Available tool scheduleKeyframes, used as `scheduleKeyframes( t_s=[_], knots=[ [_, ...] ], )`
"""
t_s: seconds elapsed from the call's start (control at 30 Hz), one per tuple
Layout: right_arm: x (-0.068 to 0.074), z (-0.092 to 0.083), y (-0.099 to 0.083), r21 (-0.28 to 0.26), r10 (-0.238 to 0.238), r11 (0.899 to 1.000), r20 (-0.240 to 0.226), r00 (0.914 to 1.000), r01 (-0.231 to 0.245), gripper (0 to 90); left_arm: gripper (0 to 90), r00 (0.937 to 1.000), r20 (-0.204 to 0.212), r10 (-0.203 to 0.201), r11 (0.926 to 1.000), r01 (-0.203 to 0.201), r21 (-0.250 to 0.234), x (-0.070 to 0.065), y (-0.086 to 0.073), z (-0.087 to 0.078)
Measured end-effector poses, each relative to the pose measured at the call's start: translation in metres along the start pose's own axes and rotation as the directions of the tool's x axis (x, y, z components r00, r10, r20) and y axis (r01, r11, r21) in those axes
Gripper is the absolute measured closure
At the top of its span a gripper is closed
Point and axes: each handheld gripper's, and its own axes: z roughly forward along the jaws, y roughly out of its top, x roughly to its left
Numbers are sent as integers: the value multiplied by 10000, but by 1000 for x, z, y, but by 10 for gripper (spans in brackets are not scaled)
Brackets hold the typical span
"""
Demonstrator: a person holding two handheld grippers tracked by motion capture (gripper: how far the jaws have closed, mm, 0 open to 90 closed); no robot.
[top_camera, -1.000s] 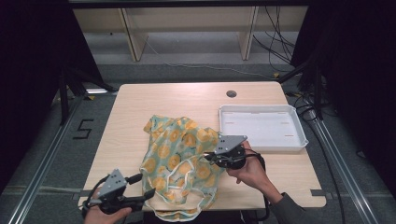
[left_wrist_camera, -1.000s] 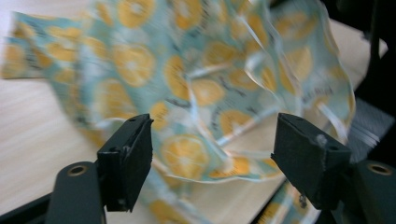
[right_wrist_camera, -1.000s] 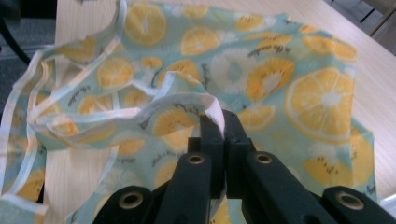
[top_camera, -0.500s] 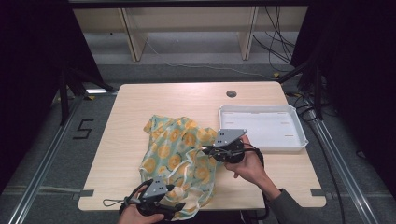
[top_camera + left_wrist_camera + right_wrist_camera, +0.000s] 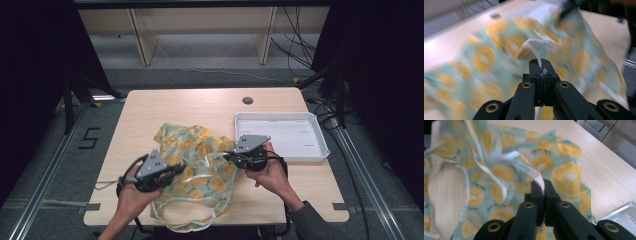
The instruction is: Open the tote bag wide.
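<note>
A pale-green cloth (image 5: 200, 150) printed with orange slices lies crumpled on the middle of the wooden table (image 5: 150, 107). White straps trail from it, and one loops over the front edge. My left gripper (image 5: 179, 168) sits at the cloth's near left part. In the left gripper view, which is blurred, its jaws are shut on a white strap (image 5: 537, 53). My right gripper (image 5: 226, 156) holds the cloth's right side. The right gripper view shows that gripper (image 5: 544, 185) shut on another white strap (image 5: 537, 178), which rises from between the jaws.
A white tray (image 5: 320, 145) stands on the right part of the table, just behind the right hand. A round cable hole (image 5: 247, 100) lies near the back edge. Bare wood stretches left of and behind the cloth.
The left gripper has come from the table's front left corner, right and forward onto the cloth, and now pinches a strap. The right gripper has barely moved.
</note>
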Motion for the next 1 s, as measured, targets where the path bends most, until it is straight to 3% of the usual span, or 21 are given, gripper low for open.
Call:
scheduleKeyframes(
  t_s=[0.1, 0.17, 0.23, 0.27, 0.3, 0.33, 0.37, 0.4, 0.5, 0.57, 0.67, 0.73, 0.83, 0.87, 0.9, 0.93, 0.97, 1.0],
  knots=[
    [-3, 5, -7, 315, 67, 9995, 120, 9999, -71, 877, 890, 9993, -68, -380, 9987, 378, -331, 20, 29, 1],
    [-2, 5, -8, 457, 207, 9987, 275, 9994, -219, 838, 890, 9990, -164, -414, 9990, 410, -203, 30, 44, 6],
    [1, 4, -7, 634, 72, 9979, 459, 9989, -101, 695, 891, 9987, -285, -417, 9991, 416, -59, 36, 55, 12],
    [4, 2, -5, 599, 24, 9982, 601, 9982, -60, 622, 892, 9971, -455, -602, 9982, 600, -67, 44, 65, 20],
    [4, 2, -5, 599, 24, 9982, 601, 9982, -60, 622, 892, 9971, -455, -602, 9982, 600, -67, 44, 65, 20],
    [6, 1, -2, 443, -279, 9987, 760, 9967, 246, 550, 892, 9967, -455, -673, 9977, 671, -57, 49, 70, 25],
    [10, -2, 2, 390, -154, 9992, 1128, 9935, 110, 502, 893, 9959, -497, -752, 9972, 748, -83, 53, 73, 28],
    [14, -8, 9, 13, -344, 9994, 1268, 9913, 345, 448, 893, 9955, -519, -790, 9969, 789, -44, 56, 76, 31],
    [19, -13, 15, -301, -239, 9992, 1249, 9919, 279, 429, 893, 9942, -599, -895, 9959, 900, 64, 62, 83, 38],
    [25, -17, 21, -605, -559, 9960, 1423, 9882, 650, 415, 893, 9924, -648, -1042, 9944, 1051, 97, 68, 86, 43],
    [32, -15, 26, -315, -721, 9966, 1183, 9903, 764, 396, 893, 9906, -625, -1218, 9925, 1224, 63, 74, 88, 49],
    [32, -4, 24, 350, -604, 9977, 994, 9932, 572, 388, 893, 9904, -599, -1247, 9920, 1257, 126, 76, 90, 52],
    [25, 18, 16, 1051, -231, 9943, 670, 9975, 160, 511, 893, 9884, -632, -1383, 9902, 1391, 87, 79, 91, 59],
    [17, 30, 11, 1396, 19, 9902, 374, 9993, -71, 703, 892, 9866, -729, -1460, 9888, 1478, 207, 82, 90, 63],
    [17, 30, 11, 1396, 19, 9902, 374, 9993, -71, 703, 892, 9866, -729, -1460, 9888, 1478, 207, 82, 90, 63],
    [14, 34, 10, 1511, -181, 9884, 171, 9997, 153, 771, 892, 9848, -738, -1575, 9870, 1594, 207, 85, 88, 67],
    [9, 38, 10, 1510, -138, 9884, 5, 9999, 135, 871, 891, 9862, -850, -1423, 9884, 1462, 417, 89, 86, 69],
    [6, 40, 10, 1384, -94, 9903, -252, 9996, 128, 897, 889, 9877, -897, -1277, 9890, 1336, 632, 92, 82, 72]
  ],
)
